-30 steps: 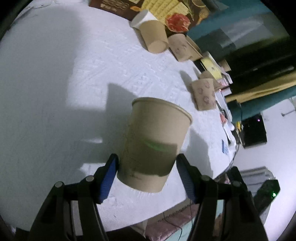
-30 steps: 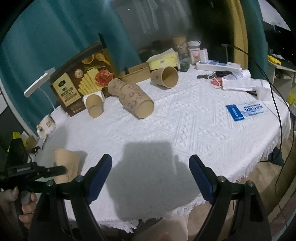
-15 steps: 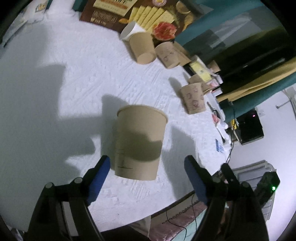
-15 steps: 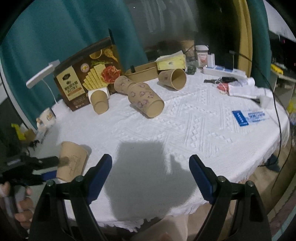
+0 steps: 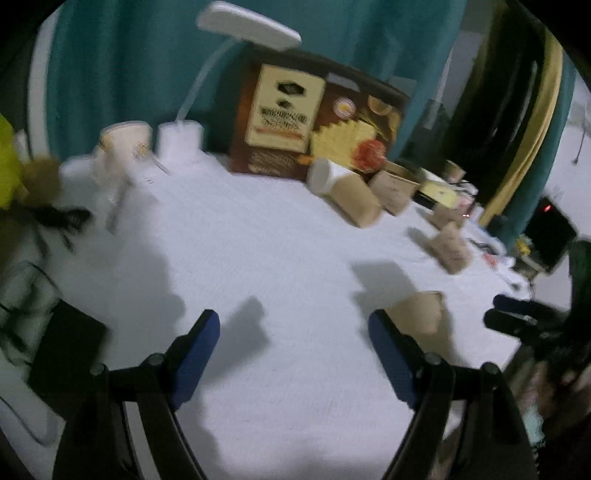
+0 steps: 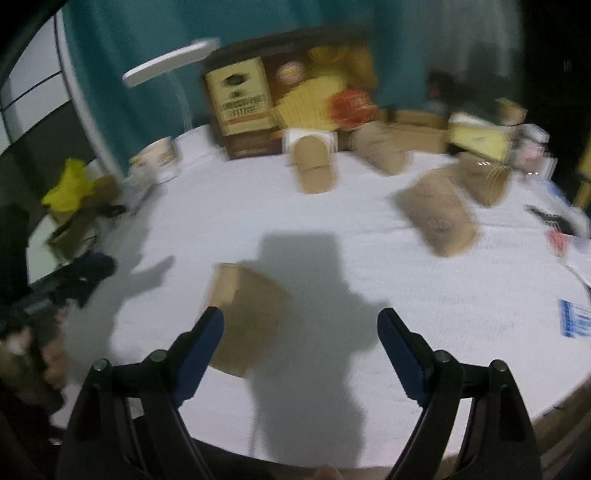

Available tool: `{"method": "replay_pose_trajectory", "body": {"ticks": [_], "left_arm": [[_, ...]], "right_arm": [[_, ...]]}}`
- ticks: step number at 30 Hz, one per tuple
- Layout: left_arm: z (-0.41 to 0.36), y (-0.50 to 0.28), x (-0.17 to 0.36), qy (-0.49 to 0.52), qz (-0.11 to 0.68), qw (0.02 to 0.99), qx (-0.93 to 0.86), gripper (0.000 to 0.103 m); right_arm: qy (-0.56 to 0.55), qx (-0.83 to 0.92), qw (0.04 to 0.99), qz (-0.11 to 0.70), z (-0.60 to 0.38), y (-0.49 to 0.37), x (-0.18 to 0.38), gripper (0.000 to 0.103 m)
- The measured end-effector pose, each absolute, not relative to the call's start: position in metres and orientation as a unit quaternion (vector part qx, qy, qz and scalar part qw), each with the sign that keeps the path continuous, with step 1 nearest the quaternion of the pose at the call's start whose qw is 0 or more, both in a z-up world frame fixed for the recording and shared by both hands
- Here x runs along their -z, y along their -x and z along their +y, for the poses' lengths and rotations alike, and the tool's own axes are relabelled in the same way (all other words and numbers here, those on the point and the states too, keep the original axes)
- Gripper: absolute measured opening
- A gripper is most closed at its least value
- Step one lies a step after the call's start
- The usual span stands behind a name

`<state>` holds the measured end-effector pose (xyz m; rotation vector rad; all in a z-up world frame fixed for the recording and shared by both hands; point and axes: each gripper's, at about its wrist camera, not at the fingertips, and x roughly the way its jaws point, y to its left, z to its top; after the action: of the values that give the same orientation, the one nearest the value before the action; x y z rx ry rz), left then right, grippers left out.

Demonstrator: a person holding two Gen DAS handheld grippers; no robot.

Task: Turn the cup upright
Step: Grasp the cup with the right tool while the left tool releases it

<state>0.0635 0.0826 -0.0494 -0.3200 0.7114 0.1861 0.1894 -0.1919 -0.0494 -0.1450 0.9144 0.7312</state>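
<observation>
I stand at a round table (image 6: 369,258) under a white textured cloth, with a teal curtain (image 5: 129,74) hanging behind it. At the back a large brown snack box (image 5: 314,122) leans against the curtain, and a white desk lamp (image 5: 247,22) bends over from its base beside a pale mug (image 5: 125,144). Several brown paper cups lie on their sides in front of the box; one patterned cup (image 6: 439,218) lies nearer the middle, and a plain one (image 6: 314,162) sits just before a white cup.

The cup (image 6: 247,317) I am working on stands upright on the cloth near the front edge, plain brown paper with its open rim at the top. In my right wrist view it sits just behind my left-hand blue pad, partly covered by it and lying in a broad shadow. In my left wrist view the same cup (image 5: 421,314) stands just beyond my right-hand pad, outside the gap.

My left gripper (image 5: 295,350) is spread wide, with only cloth between its pads; its jaws have just been opening, and they touch nothing. My right gripper (image 6: 299,347) also stands spread and empty.

Both views are smeared by motion, so print on the box and patterns on the cups are unreadable. Small clutter at the right rim, including a blue card (image 6: 572,321), is cut off and hard to identify.
</observation>
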Motion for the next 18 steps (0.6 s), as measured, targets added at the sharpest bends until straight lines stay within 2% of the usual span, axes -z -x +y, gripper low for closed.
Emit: {"method": "replay_pose_trajectory", "body": {"ticks": [6, 18], "left_arm": [[0.101, -0.046, 0.050, 0.074, 0.323, 0.933, -0.141, 0.083], [0.120, -0.038, 0.054, 0.109, 0.306, 0.939, -0.116, 0.083]], "right_arm": [[0.086, -0.372, 0.782, 0.493, -0.139, -0.197, 0.071, 0.084], [0.027, -0.365, 0.726, 0.583, -0.109, -0.225, 0.095, 0.084]]}}
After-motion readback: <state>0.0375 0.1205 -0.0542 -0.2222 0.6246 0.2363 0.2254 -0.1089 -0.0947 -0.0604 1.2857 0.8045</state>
